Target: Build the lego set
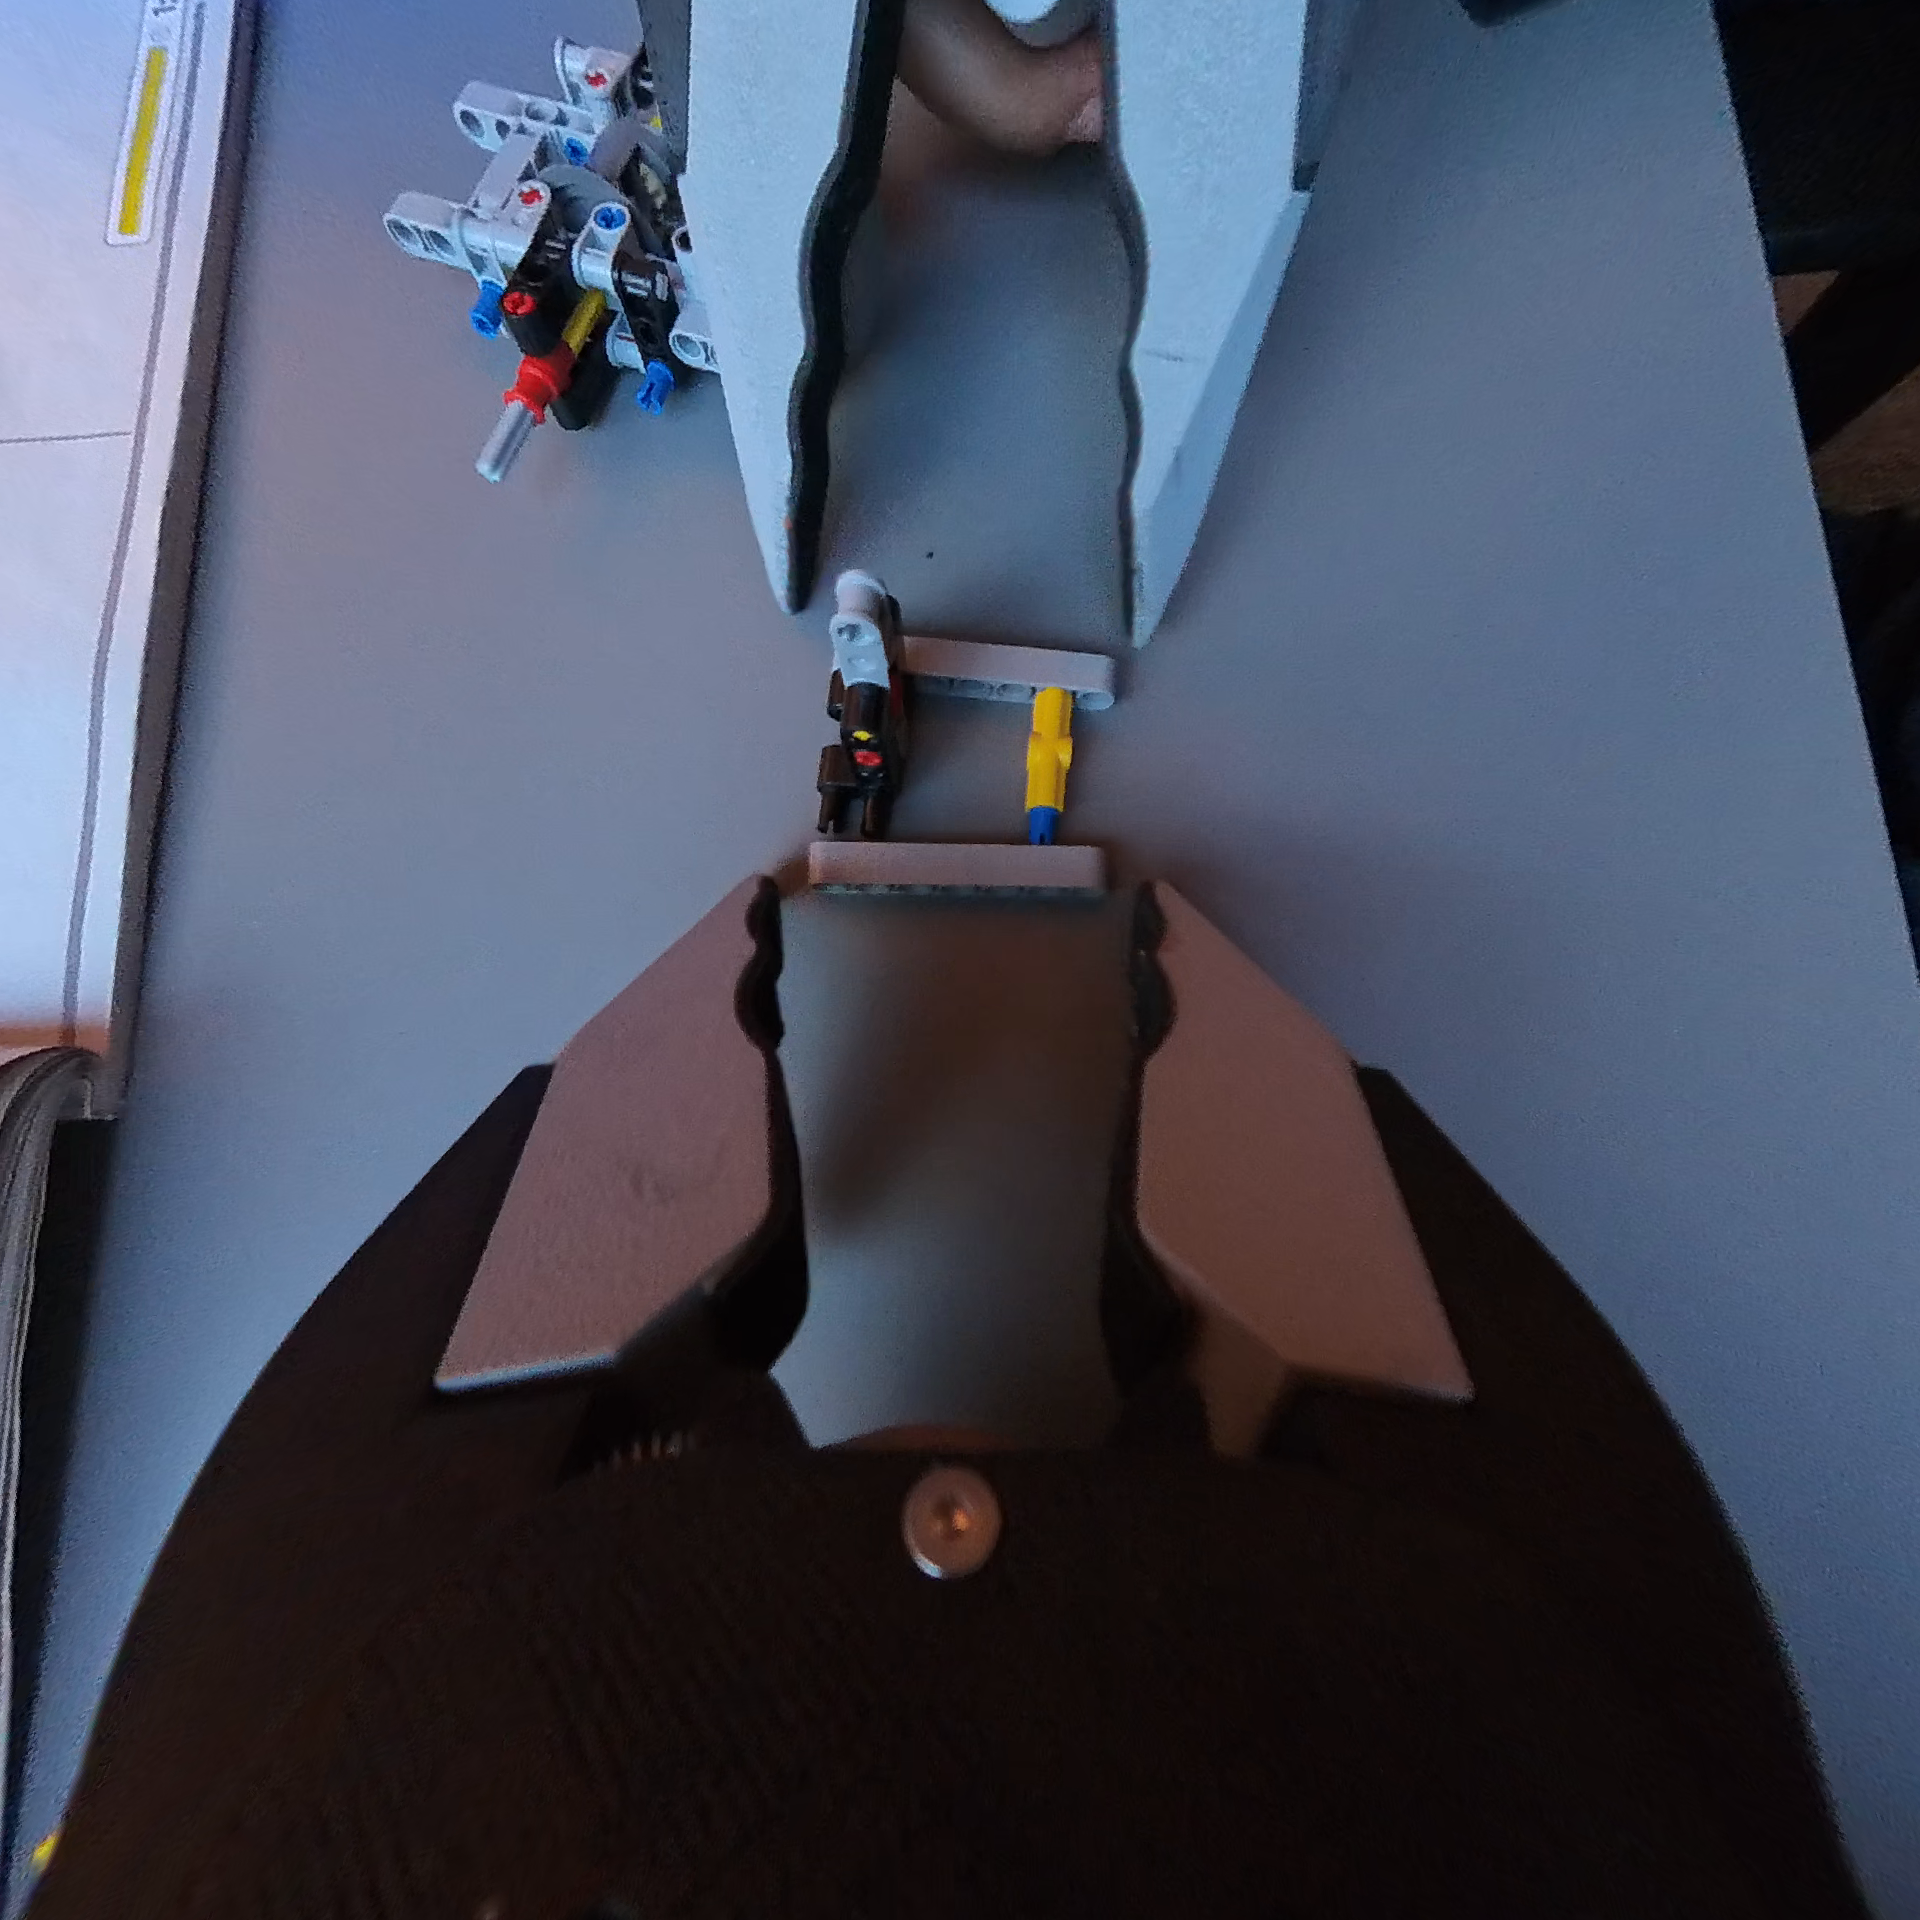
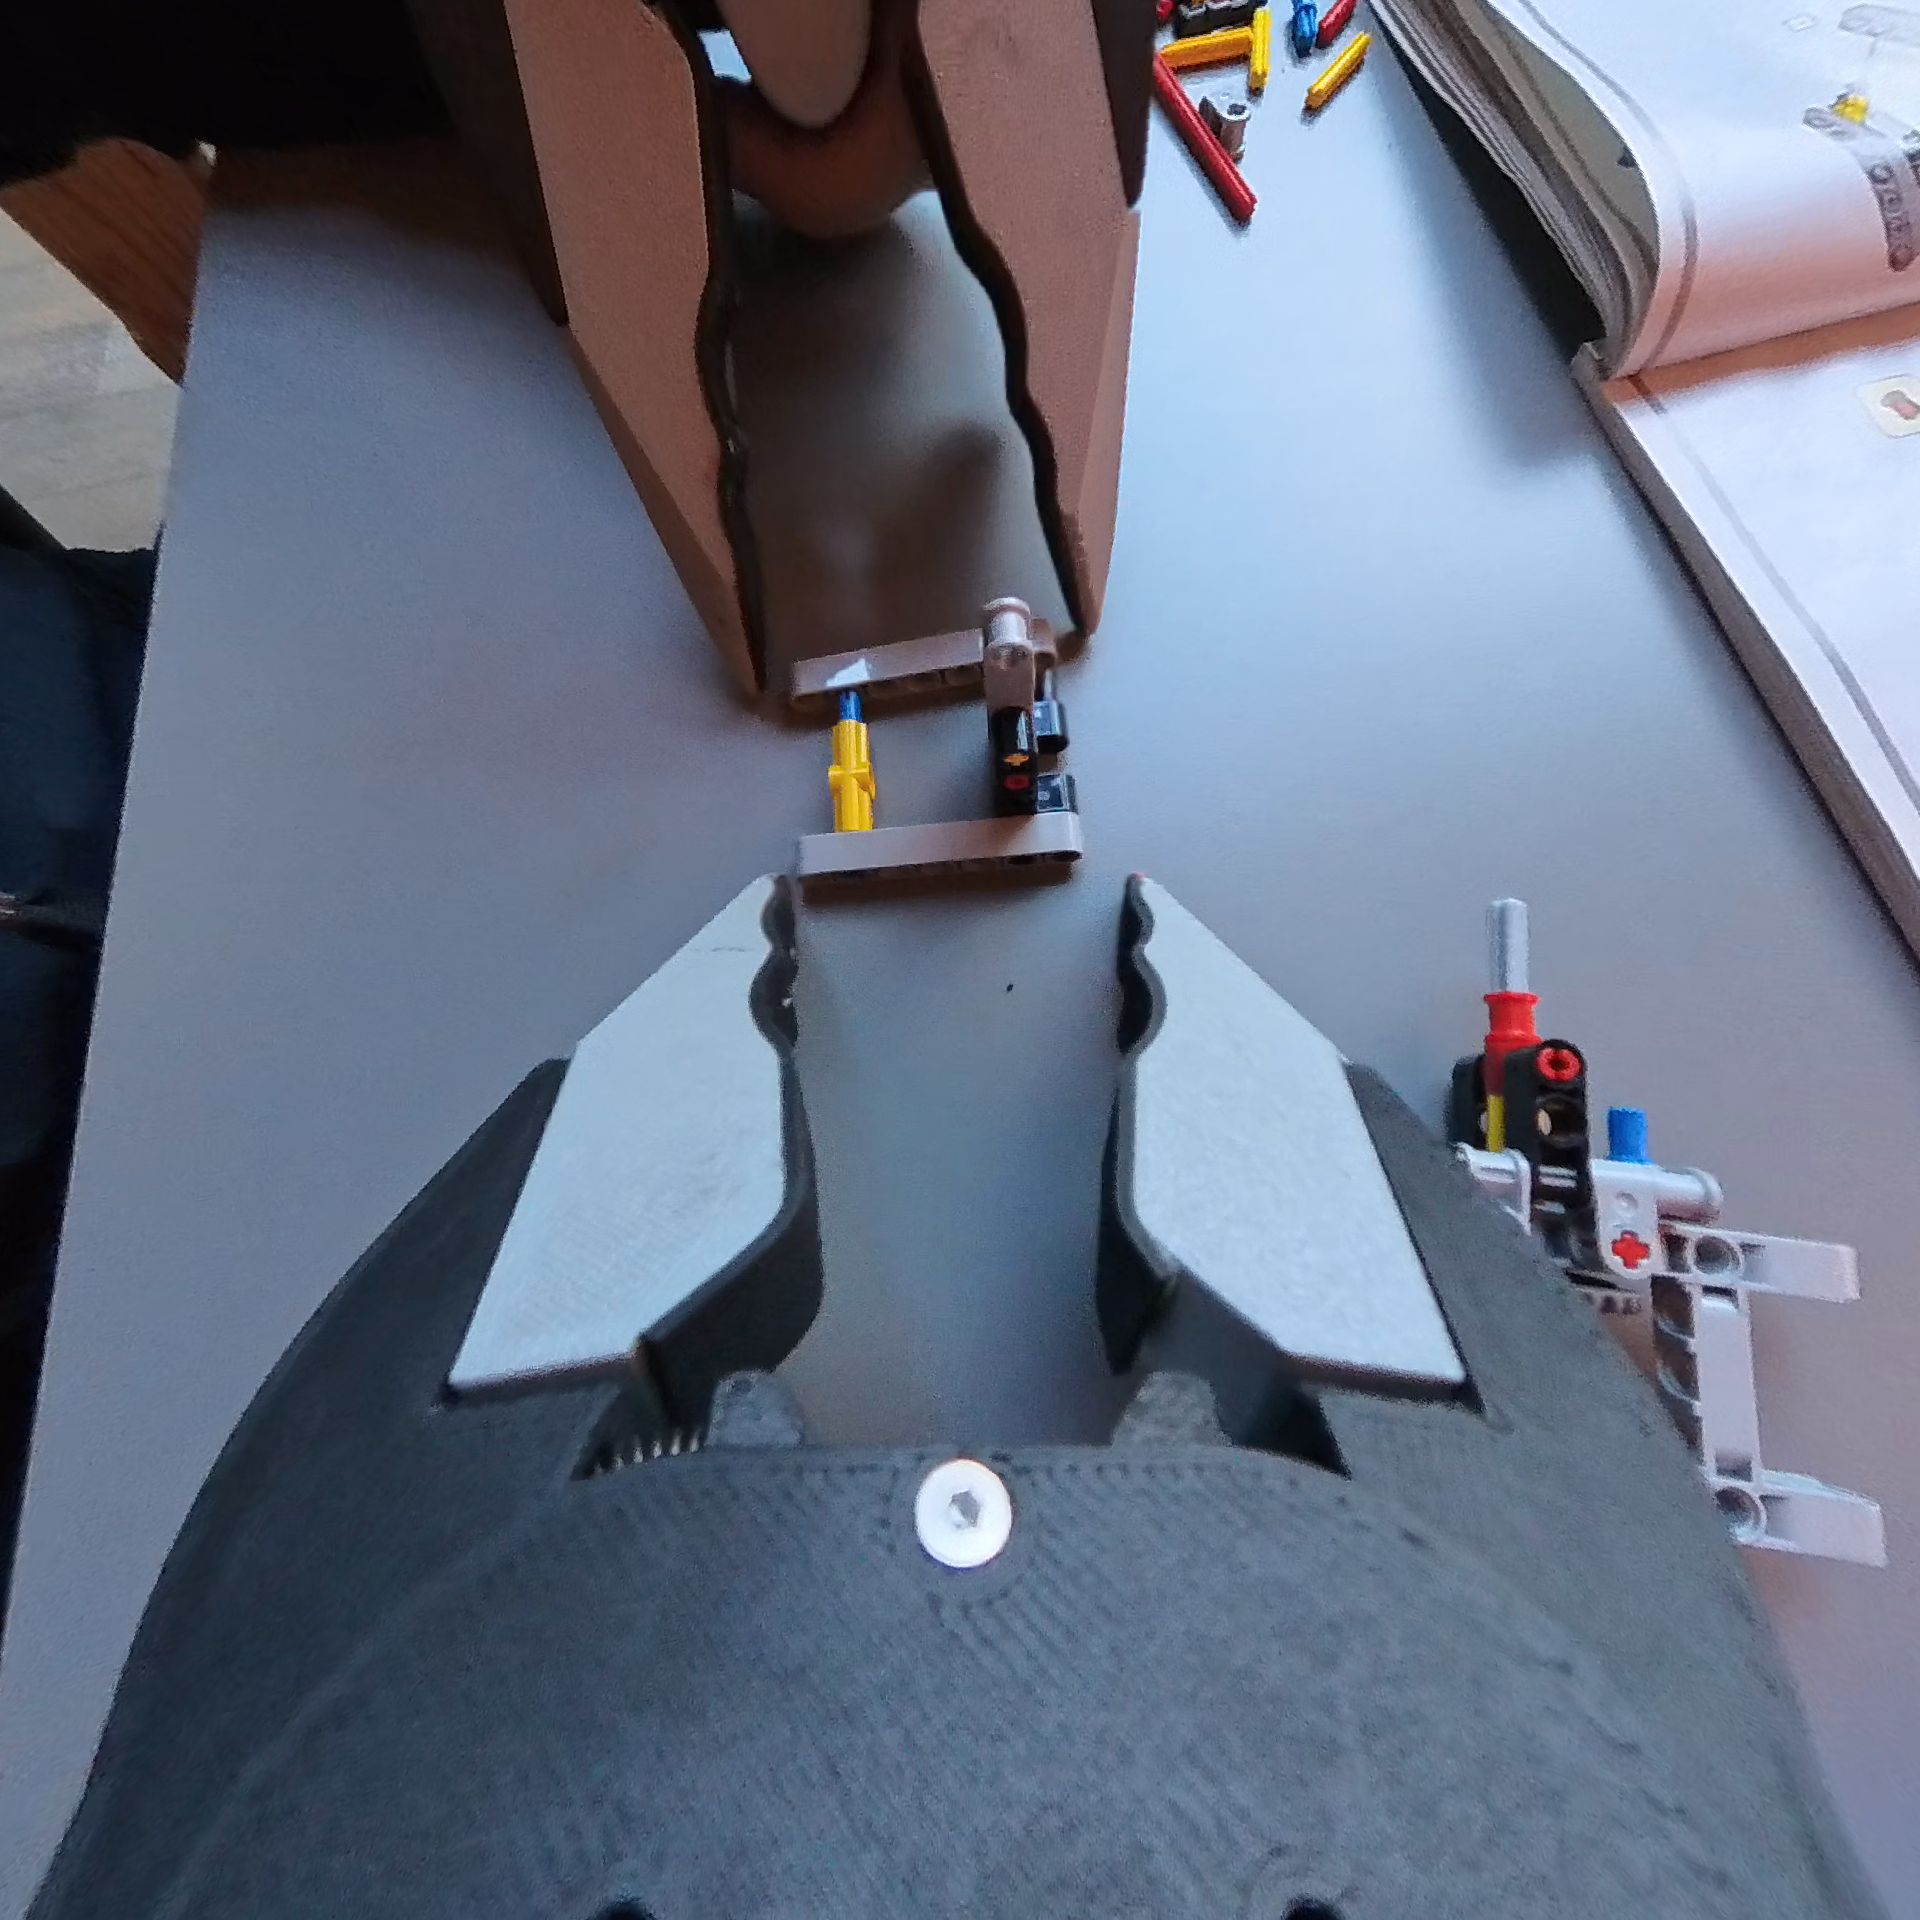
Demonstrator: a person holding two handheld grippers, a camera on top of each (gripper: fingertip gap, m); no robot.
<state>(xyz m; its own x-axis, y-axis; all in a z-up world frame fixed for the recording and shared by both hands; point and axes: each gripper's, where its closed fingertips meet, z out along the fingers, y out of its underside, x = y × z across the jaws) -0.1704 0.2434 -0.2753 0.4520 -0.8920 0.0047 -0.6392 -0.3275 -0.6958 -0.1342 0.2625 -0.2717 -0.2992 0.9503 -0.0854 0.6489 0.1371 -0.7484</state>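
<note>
Left claw (image 1: 954, 899) nearest the lens, released, jaws wide, tips just behind a grey beam (image 1: 954, 865); contact with the pads not clear. That beam belongs to a small brick frame (image 2: 935, 764): 2 grey beams joined by a yellow pin piece (image 1: 1047, 758) and a black connector stack (image 1: 864, 764), flat on the grey tabletop (image 1: 1455, 727). Right claw (image 2: 956, 894) faces it from the opposite side, also released, tips just short of the other beam (image 2: 940, 854), nothing gripped. Bigger grey brick assembly (image 2: 1662, 1247) beside the right claw. Open instruction booklet (image 2: 1714, 208) and loose coloured pins (image 2: 1247, 62) farther off.
</note>
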